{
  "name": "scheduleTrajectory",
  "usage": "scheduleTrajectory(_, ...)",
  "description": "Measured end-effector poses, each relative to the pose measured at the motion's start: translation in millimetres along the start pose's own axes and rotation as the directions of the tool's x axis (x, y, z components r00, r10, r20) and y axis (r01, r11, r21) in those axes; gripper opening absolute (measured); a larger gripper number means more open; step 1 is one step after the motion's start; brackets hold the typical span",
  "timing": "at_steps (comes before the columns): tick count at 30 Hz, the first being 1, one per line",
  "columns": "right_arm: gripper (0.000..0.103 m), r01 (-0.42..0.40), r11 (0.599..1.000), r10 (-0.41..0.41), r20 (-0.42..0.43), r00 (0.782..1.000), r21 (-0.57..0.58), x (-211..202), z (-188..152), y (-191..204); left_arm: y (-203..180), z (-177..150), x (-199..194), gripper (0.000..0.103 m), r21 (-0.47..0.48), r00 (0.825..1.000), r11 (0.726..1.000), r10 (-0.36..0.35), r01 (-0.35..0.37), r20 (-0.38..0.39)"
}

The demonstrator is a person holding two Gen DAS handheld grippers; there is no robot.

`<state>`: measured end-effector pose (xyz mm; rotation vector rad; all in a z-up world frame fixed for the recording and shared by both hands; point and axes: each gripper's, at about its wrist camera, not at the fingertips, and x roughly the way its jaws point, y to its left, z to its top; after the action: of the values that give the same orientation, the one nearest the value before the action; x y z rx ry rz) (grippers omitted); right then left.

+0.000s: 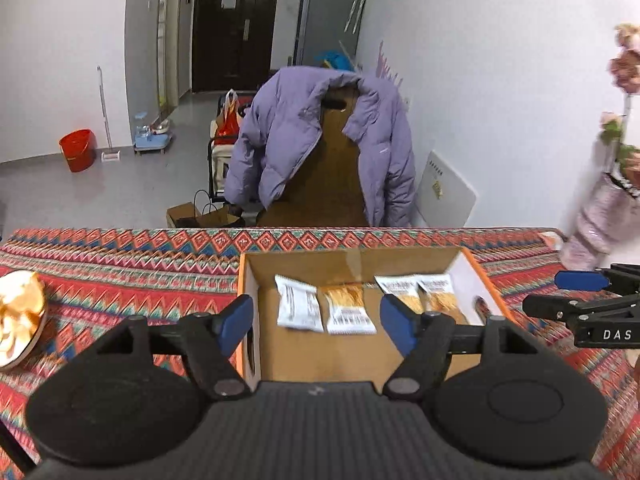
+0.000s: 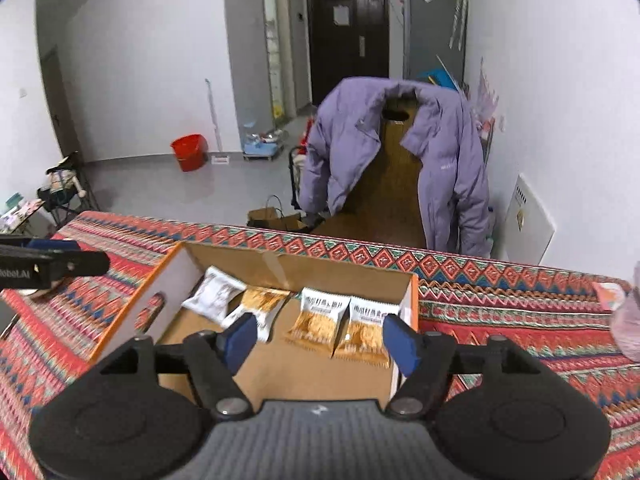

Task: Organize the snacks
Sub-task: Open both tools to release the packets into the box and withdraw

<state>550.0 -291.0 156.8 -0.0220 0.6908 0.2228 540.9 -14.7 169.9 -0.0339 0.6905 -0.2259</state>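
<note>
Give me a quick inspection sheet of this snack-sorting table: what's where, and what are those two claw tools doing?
Surface: patterned tablecloth, red and teal zigzags.
Job's things: open cardboard box holding four snack packets in a row along its far side.
Clutter: golden plate at the table's left; pink bag at its right.
Grippers: left gripper and right gripper both open, empty, above the box.
Cables: nothing seen.
Surroundings: purple jacket draped over a chair, red bucket, dark door.
</note>
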Motion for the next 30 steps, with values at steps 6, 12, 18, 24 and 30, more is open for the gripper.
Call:
scheduleTrajectory(6,0.078,-0.033,0.998,0.036,0.071,0.997,-0.044,-81,-48,18,-6,-64,-80,0.077,0.025,0.998,1.000,0.001,-0.002,0.067)
scheduleTrajectory(12,0.085,-0.035,0.992,0.057,0.189,0.980,-0.120,-163,-116,44,-8,-148,-156,0.082,0.048,0.985,0.999,-0.024,0.015,0.173)
scheduleTrajectory(18,0.090,-0.018,0.989,0.062,0.294,0.954,-0.149,-224,-191,70,-12,-228,-216,0.086,0.052,0.964,0.998,0.013,-0.028,0.266)
scheduleTrajectory(24,0.098,-0.001,0.989,0.056,0.369,0.928,-0.148,-256,-267,97,-19,-302,-251,0.087,0.000,0.949,0.996,0.087,-0.092,0.302)
scheduleTrajectory(30,0.098,-0.072,0.994,0.094,0.322,0.942,-0.081,-255,-320,100,-14,-335,-250,0.087,-0.068,0.980,0.998,0.020,-0.006,0.199)
